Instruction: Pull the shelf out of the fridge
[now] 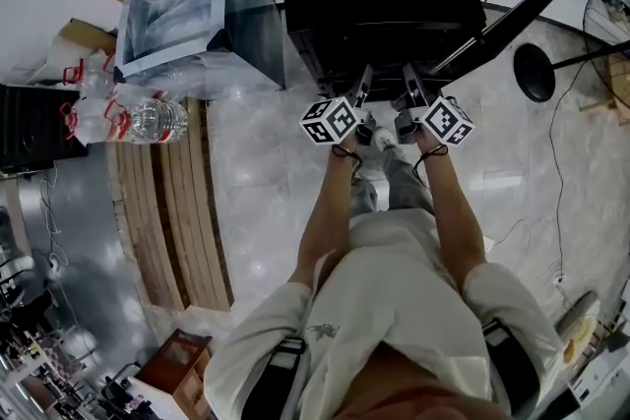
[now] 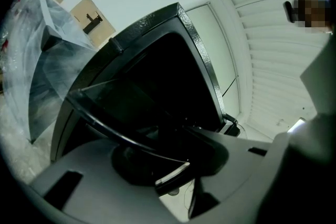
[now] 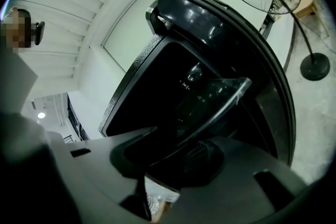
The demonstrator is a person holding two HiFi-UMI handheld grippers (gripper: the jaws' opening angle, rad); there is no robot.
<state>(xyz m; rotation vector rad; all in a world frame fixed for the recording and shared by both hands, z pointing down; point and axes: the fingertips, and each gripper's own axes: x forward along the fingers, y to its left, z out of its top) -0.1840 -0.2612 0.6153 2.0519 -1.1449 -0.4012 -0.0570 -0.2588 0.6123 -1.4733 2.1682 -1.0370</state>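
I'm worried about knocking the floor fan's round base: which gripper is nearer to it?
Right. The right gripper, shut on the shelf, is on the side toward the fan base. The left gripper, also shut on the shelf, sits just beyond it, farther away.

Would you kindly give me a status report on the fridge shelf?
Left tool and right tool shut on shelf front edge. Fridge door open. No obstruction seen.
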